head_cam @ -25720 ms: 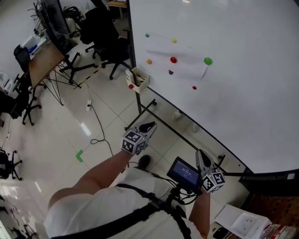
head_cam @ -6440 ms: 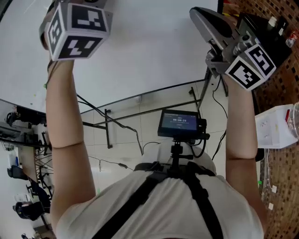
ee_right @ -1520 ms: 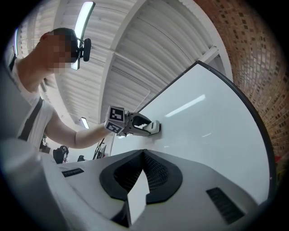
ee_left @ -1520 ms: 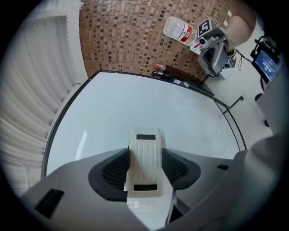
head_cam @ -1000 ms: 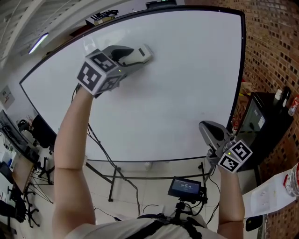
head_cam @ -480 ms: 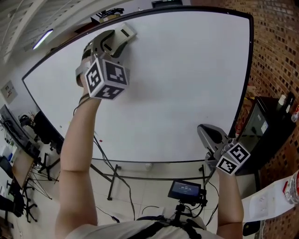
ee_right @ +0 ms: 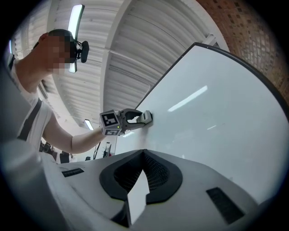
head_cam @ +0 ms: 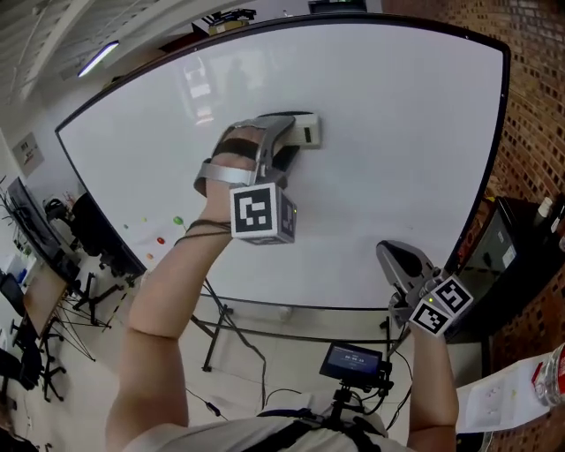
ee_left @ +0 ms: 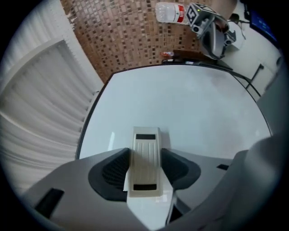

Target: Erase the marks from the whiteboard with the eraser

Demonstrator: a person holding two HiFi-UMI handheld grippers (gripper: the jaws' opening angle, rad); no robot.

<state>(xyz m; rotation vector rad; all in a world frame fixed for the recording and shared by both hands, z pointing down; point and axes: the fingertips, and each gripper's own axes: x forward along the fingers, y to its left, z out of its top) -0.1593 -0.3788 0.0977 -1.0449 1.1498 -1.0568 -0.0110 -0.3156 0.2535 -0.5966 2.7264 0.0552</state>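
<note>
The eraser (head_cam: pixel 308 132) lies flat against the upper middle of the whiteboard (head_cam: pixel 397 106), pinched across its width by the left gripper (head_cam: pixel 296 139), whose pads press on its two long sides. The right gripper (head_cam: pixel 397 254) hangs in front of the whiteboard's lower right part with its jaws pressed together on nothing, apparently idle. As for progress, no ink shows anywhere on the whiteboard's face in any view, so the wiping looks largely done, or what remains is too faint to see. Only a few small coloured dots (head_cam: pixel 177 221) sit near the whiteboard's lower left edge, well apart from the eraser, and whether they are marks or magnets cannot be told. The head view alone shows those dots and the whole whiteboard at once. The left gripper view alone shows the eraser's ribbed back seated squarely between the pads, with a brick wall (ee_left: pixel 135 40) and a bottle (ee_left: pixel 170 12) beyond the whiteboard's far edge. The right gripper view alone shows the eraser side-on, meeting the whiteboard's surface.
</note>
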